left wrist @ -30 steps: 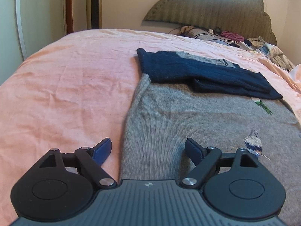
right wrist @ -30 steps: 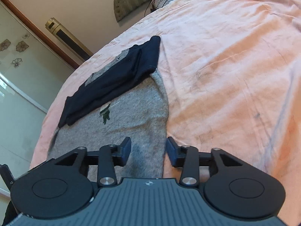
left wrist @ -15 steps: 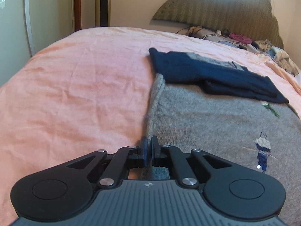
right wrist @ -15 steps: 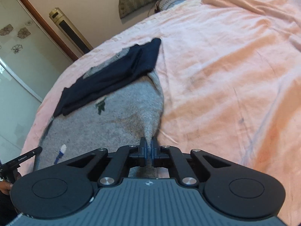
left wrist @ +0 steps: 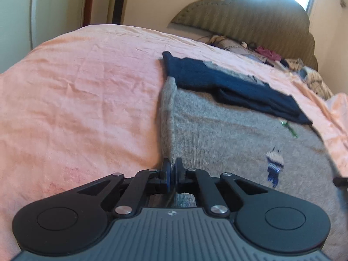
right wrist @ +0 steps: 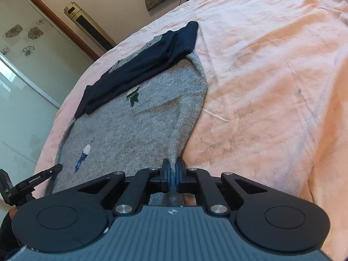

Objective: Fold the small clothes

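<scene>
A small grey knit sweater with embroidered birds lies on a pink bed sheet, its dark navy sleeves folded across the far end. My left gripper is shut on the sweater's near left corner, and the left edge stands up in a ridge. In the right wrist view the same grey sweater runs away from me, navy sleeves at its far end. My right gripper is shut on the near right corner, the fabric pulled up between its pads.
The pink sheet spreads wide around the sweater. A padded headboard and a heap of clothes stand at the far end. A tall gold fan tower and glass doors line the wall. The other gripper's tip shows at left.
Both grippers went from open to shut on the sweater's near corners. Since then the corners have lifted slightly and both side edges have risen into ridges.
</scene>
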Available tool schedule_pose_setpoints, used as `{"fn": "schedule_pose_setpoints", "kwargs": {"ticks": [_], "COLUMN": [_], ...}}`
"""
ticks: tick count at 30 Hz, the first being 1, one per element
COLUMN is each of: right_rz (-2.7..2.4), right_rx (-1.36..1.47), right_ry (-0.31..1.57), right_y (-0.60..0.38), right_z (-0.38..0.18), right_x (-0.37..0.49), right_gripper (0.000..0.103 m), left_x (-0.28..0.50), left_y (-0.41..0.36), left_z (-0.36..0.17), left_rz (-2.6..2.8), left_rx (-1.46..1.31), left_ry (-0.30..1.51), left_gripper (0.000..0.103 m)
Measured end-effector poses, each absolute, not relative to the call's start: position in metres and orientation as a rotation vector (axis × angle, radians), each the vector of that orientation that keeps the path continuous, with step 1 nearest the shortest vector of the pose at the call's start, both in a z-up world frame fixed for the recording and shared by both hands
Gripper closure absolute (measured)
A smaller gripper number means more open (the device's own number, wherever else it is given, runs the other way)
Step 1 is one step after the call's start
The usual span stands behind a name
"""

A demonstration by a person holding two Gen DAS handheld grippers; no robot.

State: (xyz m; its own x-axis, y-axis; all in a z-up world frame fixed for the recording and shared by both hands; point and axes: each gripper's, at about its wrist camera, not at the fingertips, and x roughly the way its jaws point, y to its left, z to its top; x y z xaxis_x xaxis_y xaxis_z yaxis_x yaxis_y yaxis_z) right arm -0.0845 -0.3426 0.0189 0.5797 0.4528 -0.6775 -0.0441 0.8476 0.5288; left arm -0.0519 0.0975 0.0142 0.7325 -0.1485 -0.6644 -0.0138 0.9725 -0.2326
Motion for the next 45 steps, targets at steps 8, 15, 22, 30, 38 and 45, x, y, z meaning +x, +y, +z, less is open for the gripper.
{"fn": "schedule_pose_setpoints", "kwargs": {"ticks": [8,15,22,30,38,45], "right_rz": [0.264,0.361,0.363,0.301,0.376,0.411], "right_rx": [0.576,0.584,0.585,0.644,0.647,0.593], "right_ry": [0.895,0.939,0.925,0.927,0.991,1.037], "right_y": [-0.363,-0.351,-0.349,-0.373,-0.37,-0.35], "right_z": [0.009,0.016,0.018,0.006,0.018,0.013], "right_x": [-0.102,-0.133,-0.137,-0.156,-0.205,-0.211], "right_gripper": [0.083,0.049,0.092,0.088,0.047,0.091], "left_x": [-0.064,-0.108,-0.103,-0.112,-0.149,-0.151], "left_y": [0.12,0.127,0.122,0.135,0.144,0.137], "left_z": [0.012,0.009,0.012,0.004,0.004,-0.001], "left_rz": [-0.047,-0.142,-0.117,-0.099,-0.272,-0.248], "left_rx": [-0.239,-0.418,-0.432,-0.396,-0.547,-0.555], "left_ry": [0.768,0.78,0.799,0.805,0.875,0.924], "left_gripper": [0.098,0.037,0.098,0.095,0.041,0.097]}}
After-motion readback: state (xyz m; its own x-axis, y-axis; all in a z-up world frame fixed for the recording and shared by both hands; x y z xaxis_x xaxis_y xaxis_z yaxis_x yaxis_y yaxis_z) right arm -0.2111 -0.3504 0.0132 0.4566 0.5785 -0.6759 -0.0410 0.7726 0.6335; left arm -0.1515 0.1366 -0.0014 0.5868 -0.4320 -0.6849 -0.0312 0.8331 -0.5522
